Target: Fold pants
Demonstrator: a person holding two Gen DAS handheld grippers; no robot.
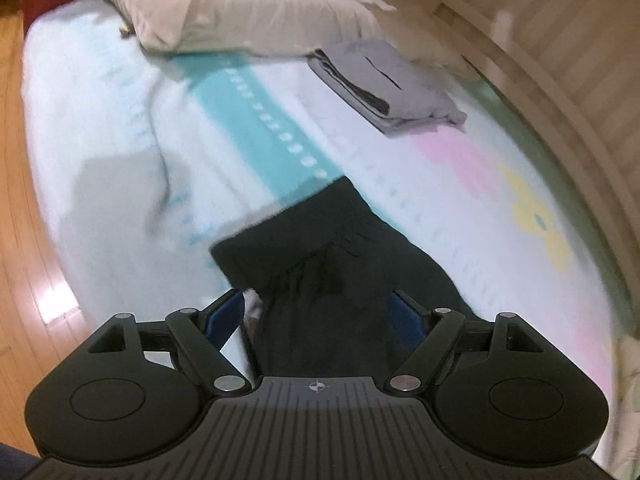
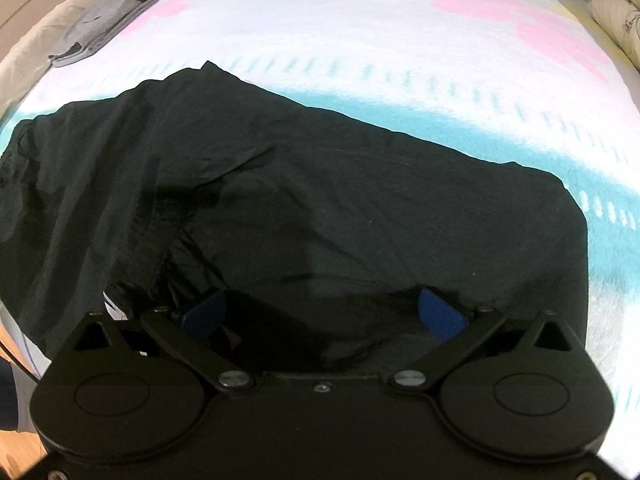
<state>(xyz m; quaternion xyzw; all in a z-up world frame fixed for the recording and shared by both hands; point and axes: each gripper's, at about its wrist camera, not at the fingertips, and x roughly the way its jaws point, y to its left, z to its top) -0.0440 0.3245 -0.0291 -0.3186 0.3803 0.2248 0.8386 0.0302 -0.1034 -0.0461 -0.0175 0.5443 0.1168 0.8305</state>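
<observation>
Black pants (image 2: 320, 200) lie creased across the patterned bedspread (image 2: 360, 40), filling the middle of the right wrist view. My right gripper (image 2: 322, 312) points down onto their near edge. Its blue pads (image 2: 440, 314) stand wide apart, with loose black cloth bunched between them and no pinch to be seen. In the blurred left wrist view, one end of the pants (image 1: 320, 240) runs up between the fingers of my left gripper (image 1: 316, 314). That gripper is open: bedspread shows between its left pad (image 1: 224, 314) and the cloth.
A folded grey garment (image 1: 388, 84) (image 2: 116, 12) lies near a beige pillow (image 1: 240, 8) at the head of the bed. A wooden bed frame (image 1: 560, 60) runs along the right. Wooden floor (image 1: 24, 240) lies off the bed's left edge. A patterned cushion (image 2: 616, 20) sits at the far right.
</observation>
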